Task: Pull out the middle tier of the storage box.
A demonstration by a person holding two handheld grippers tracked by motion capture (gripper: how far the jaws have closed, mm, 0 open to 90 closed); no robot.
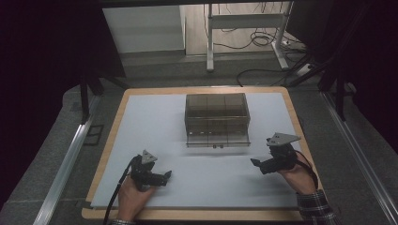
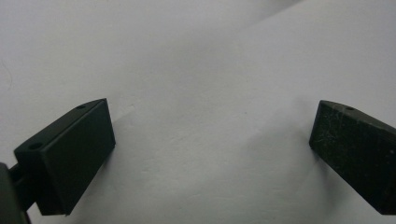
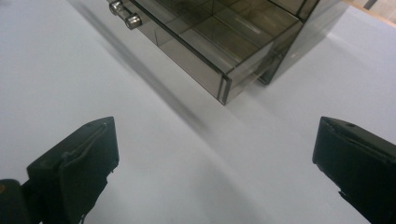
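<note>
The smoky transparent plastic drawer box (image 1: 217, 119) stands mid-tabletop with its lower drawer pulled toward the person, its twin knobs (image 3: 125, 14) lying ahead and left of the nearer right claw (image 1: 257, 163), both claws, left claw (image 1: 168, 174) included, spread wide and empty.

No text, label, brand, number or sign can be read anywhere in these views. The smoky clear drawer box (image 1: 217, 119) at the desk's (image 1: 197, 214) 12 o'clock side carries no lettering on its walls or on its drawer front (image 3: 187, 56). The white sheet (image 2: 196, 70) covering the desk is blank, and the black jaws in both gripper views bear no markings, only screw holes.
</note>
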